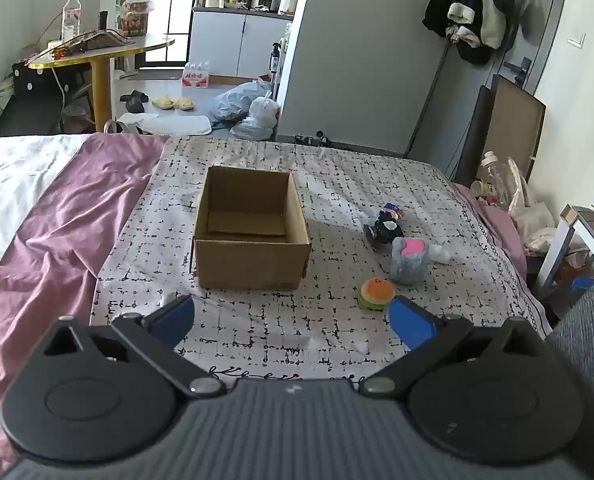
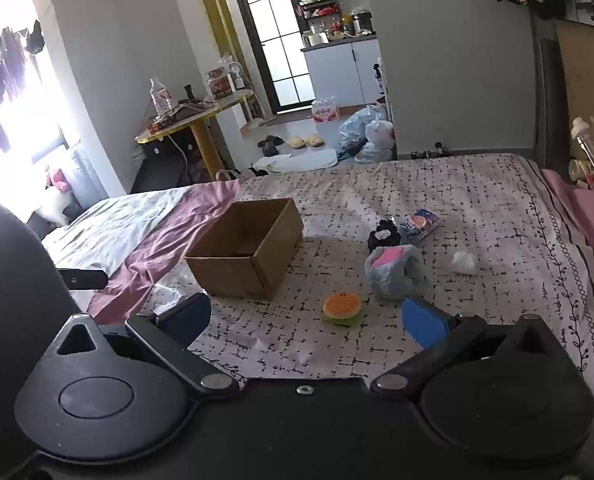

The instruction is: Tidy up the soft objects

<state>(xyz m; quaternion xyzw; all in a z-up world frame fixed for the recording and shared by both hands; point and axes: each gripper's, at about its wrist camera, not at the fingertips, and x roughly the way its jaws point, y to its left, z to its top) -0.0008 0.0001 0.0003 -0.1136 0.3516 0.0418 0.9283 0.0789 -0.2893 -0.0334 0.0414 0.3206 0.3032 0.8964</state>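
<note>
Nearest the lens, lower frame: the left gripper (image 1: pixel 293 320) and, in its own view, the right gripper (image 2: pixel 307 316), each with blue pads spread wide and nothing between them; both hang over the patterned sheet (image 1: pixel 337 184), tilted downward, probably poised before any pick. Centre frame: an open cardboard box (image 1: pixel 251 228), empty as far as its floor shows, likely set there as the container for the toys. Right of the box, loosely clustered: a burger plush (image 1: pixel 377 294) closest to the pads; behind it a grey-and-pink plush (image 1: pixel 409 260); further back a black plush (image 1: pixel 385 229); a small white wad (image 1: pixel 441 253) at the cluster's right edge.

The right wrist view separates what the left one merges: a blue-and-pink printed item (image 2: pixel 419 222) lies just beside the black plush (image 2: pixel 383 236), and the wad (image 2: pixel 463 261) sits clearly apart from the grey plush (image 2: pixel 393 272). The left wrist view looks straight down into the box; the right sees it cornerwise (image 2: pixel 245 252), with the burger (image 2: pixel 343 309) between its pads' line of reach.
</note>
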